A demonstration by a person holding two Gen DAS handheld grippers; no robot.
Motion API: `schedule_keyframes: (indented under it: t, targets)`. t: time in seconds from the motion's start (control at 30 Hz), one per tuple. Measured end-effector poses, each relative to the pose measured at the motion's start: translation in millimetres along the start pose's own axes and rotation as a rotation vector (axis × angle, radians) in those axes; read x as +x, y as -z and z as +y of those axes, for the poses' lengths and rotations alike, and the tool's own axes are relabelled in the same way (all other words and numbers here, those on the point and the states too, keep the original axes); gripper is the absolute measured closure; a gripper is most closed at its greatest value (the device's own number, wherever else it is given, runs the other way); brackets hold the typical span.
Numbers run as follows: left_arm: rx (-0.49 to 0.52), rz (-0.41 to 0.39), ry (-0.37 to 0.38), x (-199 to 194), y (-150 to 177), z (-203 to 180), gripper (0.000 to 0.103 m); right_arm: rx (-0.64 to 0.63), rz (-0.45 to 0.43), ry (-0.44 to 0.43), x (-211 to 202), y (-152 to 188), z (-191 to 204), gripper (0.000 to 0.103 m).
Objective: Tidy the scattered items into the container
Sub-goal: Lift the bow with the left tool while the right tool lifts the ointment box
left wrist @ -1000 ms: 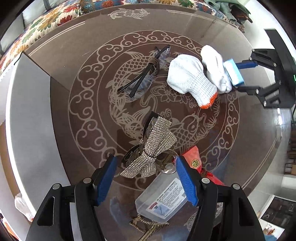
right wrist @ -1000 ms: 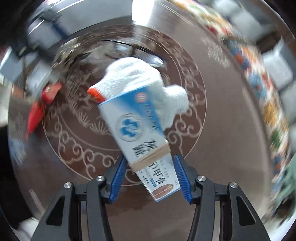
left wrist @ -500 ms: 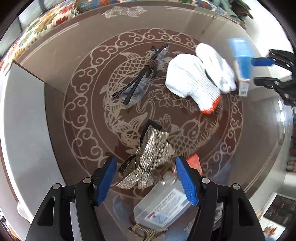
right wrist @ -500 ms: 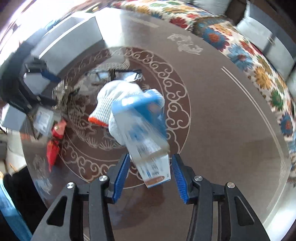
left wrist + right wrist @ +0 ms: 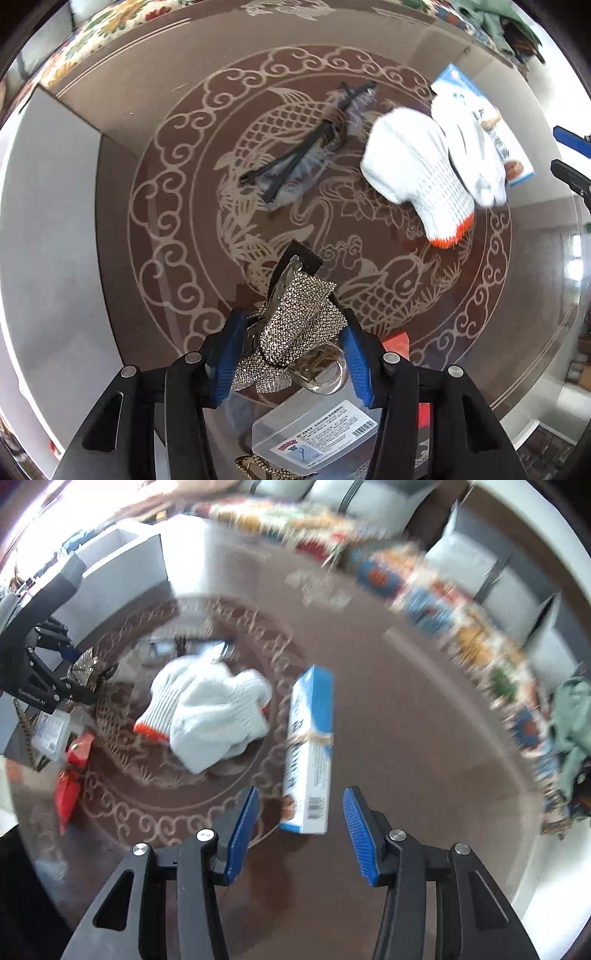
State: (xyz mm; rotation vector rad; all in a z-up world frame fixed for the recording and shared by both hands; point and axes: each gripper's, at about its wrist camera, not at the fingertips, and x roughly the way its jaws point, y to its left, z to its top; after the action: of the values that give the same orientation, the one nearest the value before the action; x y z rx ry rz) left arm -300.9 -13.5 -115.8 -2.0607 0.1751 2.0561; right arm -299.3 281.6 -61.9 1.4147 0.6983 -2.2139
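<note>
My left gripper is shut on a rhinestone bow hair clip, held over the brown glass table; it also shows in the right wrist view. My right gripper is open, and the blue and white ointment box lies on the table between and beyond its fingers. The box also shows in the left wrist view behind the white work gloves. The grey container stands at the left, and in the right wrist view it is at the far left.
Folded glasses lie mid-table. A clear plastic box and red packets lie near the left gripper. A floral sofa runs along the table's far side.
My right gripper opened and let go of the ointment box, which now lies on the table beside the gloves. My left gripper closed on the rhinestone bow.
</note>
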Motion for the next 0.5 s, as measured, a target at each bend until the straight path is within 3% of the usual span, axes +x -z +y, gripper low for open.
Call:
schedule_keyframes:
  t: [0.03,0.07,0.23,0.33,0.5]
  targets:
    - [-0.004,-0.001,0.007,-1,0,2,0.052,0.020,-0.003,-0.006,1,-1,-4,0.054]
    - [-0.008,-0.002,0.005,-2,0,3,0.052,0.074,-0.002,-0.064,4,-2,-13,0.054]
    - [-0.024,-0.002,0.003,-4,2,10,0.052,0.223,0.091,-0.136,33,-11,-47,0.054]
    - [-0.023,0.002,0.008,-3,2,11,0.052,0.152,0.107,-0.161,43,-18,-33,0.054]
    - [-0.026,0.007,0.018,-2,1,11,0.052,0.137,0.108,-0.142,63,-24,-26,0.054]
